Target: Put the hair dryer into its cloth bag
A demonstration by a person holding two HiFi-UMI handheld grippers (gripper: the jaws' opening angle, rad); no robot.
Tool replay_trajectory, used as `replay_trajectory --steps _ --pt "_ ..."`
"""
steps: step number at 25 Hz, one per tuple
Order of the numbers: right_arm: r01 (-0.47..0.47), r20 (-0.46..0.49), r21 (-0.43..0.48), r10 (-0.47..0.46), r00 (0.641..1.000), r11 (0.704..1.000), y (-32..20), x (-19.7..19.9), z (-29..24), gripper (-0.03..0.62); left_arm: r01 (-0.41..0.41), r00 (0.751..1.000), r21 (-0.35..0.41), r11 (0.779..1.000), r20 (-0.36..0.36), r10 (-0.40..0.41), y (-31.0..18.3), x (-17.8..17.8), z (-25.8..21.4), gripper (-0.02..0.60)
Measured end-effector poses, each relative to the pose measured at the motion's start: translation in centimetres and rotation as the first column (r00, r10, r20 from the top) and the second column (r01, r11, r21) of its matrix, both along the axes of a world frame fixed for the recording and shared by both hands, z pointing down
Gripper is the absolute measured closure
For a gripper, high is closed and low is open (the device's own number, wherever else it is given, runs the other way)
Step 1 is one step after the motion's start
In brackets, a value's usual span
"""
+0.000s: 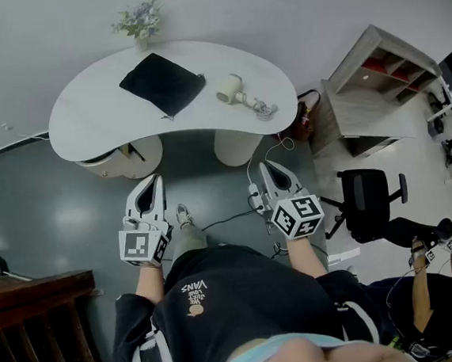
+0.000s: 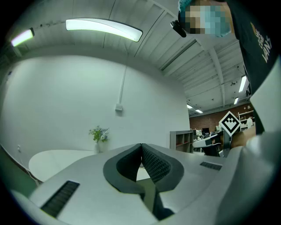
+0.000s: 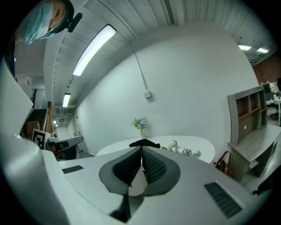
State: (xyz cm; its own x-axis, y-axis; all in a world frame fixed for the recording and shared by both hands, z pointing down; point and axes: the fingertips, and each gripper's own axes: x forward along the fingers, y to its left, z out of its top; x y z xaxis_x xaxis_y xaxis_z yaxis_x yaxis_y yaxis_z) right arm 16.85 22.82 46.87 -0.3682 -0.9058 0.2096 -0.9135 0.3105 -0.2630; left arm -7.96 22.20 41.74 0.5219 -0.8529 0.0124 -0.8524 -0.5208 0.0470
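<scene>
Left hand-held gripper (image 1: 153, 183) and right hand-held gripper (image 1: 273, 176): both sets of jaws closed, nothing between them, held near the body and well apart from the surface (image 1: 85, 118). Hair dryer (image 1: 233, 88) lies at the surface's right, cord (image 1: 263, 107) bunched just beside it. Cloth bag (image 1: 161, 83) lies flat to its left, not touching. Task not started. Suggest opening the jaws before reaching: left pinches one bag edge to lift the mouth, right takes the dryer handle. Watch the cord.
</scene>
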Motion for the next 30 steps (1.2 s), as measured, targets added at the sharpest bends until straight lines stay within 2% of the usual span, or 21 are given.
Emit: replay_trajectory --steps 6,17,19,21,22,30 --pt "-0.025 -0.003 0.004 0.025 1.000 1.000 -3.0 -0.7 0.3 0.548 -0.014 1.000 -0.003 1.000 -0.003 0.014 -3.1 -0.9 1.0 0.560" --pt "-0.096 -0.023 -0.035 0.095 0.995 0.995 -10.8 -2.5 2.3 0.540 -0.123 0.992 -0.060 0.991 0.008 0.124 -11.8 -1.6 3.8 0.554" --pt "-0.119 -0.022 -0.043 0.118 0.993 0.992 -12.2 -2.9 2.8 0.534 -0.139 0.990 -0.073 0.988 0.012 0.140 -13.4 -1.9 4.4 0.522" --pt "-0.133 -0.021 -0.055 0.132 0.991 0.990 -13.5 -3.3 3.2 0.473 -0.154 0.988 -0.084 0.985 0.015 0.156 -15.0 -2.3 4.8 0.463" --pt "-0.135 -0.021 -0.061 0.134 0.991 0.989 -14.1 -3.6 3.4 0.444 -0.161 0.986 -0.086 0.983 0.015 0.163 -15.7 -2.5 4.9 0.459" --pt "-0.182 -0.077 -0.074 0.176 0.981 0.980 -18.9 -5.1 4.1 0.385 -0.217 0.975 -0.122 0.969 0.020 0.221 -21.5 -4.3 6.3 0.409"
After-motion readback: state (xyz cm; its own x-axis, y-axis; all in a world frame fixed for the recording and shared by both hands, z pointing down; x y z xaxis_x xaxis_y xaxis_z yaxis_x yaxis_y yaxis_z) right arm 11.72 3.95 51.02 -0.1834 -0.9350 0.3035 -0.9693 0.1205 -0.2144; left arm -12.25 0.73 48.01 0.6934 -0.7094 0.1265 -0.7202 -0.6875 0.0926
